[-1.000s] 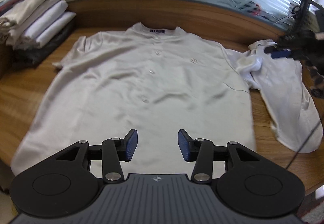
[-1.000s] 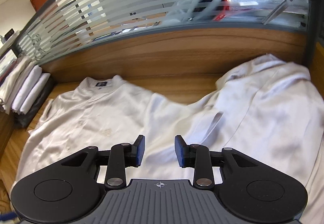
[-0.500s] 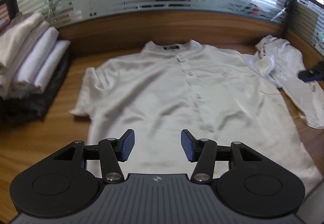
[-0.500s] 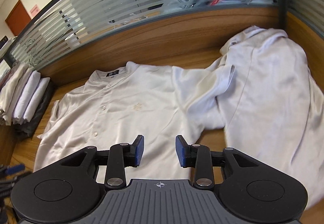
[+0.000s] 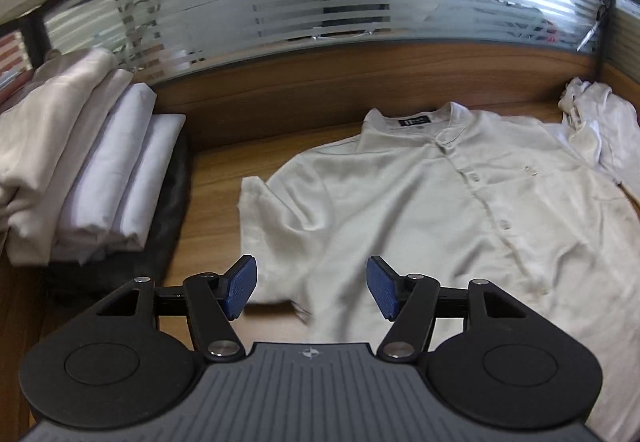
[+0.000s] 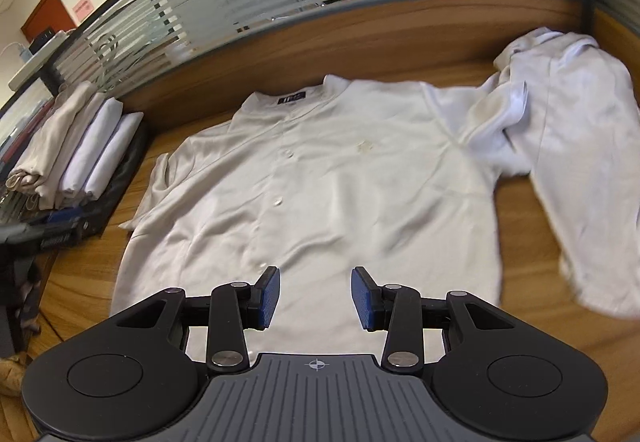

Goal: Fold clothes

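A cream button-up shirt (image 5: 440, 210) lies flat, front up, collar toward the back wall, on the wooden desk (image 5: 224, 170). It also shows in the right wrist view (image 6: 320, 178). My left gripper (image 5: 310, 288) is open and empty, above the shirt's left sleeve (image 5: 272, 226). My right gripper (image 6: 315, 298) is open and empty, above the shirt's lower hem. The left gripper shows at the left edge of the right wrist view (image 6: 52, 230).
A stack of folded clothes (image 5: 80, 162) sits at the left on a dark cloth. A second, crumpled white shirt (image 6: 560, 146) lies at the right, overlapping the flat shirt's sleeve. A wood and striped-glass partition (image 5: 320, 14) bounds the back.
My left gripper has swung left, from the shirt's middle hem to its left sleeve. My right gripper has moved left, from over the crumpled shirt to the flat shirt's hem. Both stayed open.
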The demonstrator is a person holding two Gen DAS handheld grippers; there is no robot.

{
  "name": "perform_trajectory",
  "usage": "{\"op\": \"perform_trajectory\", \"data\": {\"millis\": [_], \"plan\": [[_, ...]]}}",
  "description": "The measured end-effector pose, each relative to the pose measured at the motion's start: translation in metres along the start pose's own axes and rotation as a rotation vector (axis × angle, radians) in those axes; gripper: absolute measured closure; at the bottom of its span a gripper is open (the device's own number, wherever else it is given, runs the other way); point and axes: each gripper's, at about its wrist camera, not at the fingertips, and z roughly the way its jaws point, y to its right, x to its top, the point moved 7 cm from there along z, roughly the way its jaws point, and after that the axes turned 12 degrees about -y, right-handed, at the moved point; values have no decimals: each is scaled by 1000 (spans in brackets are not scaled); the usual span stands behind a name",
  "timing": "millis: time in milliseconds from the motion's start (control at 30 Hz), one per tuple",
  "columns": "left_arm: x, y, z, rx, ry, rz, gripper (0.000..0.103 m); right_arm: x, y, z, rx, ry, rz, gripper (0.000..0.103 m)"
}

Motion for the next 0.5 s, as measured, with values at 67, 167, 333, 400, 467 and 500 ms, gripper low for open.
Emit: {"op": "perform_trajectory", "data": {"millis": [67,167,333,400,467,500], "plan": [[7,-16,14,-17,2,39,36,-12,-17,7,-12,4,32,61],[22,-39,36,-58,4,98,36,-29,-44,16,-31,11,81,61],[54,-69,75,-108,-10,192,36,-57,-92,31,-72,36,200,61],[69,-74,89,-134,-3,225,36,-66,-114,36,-76,49,239,61],[83,-75,104,-152,-1,268,36,-73,-136,40,-95,65,262,61],[91,-74,112,-163,0,286,36,-77,-146,42,-101,72,276,61]]}}
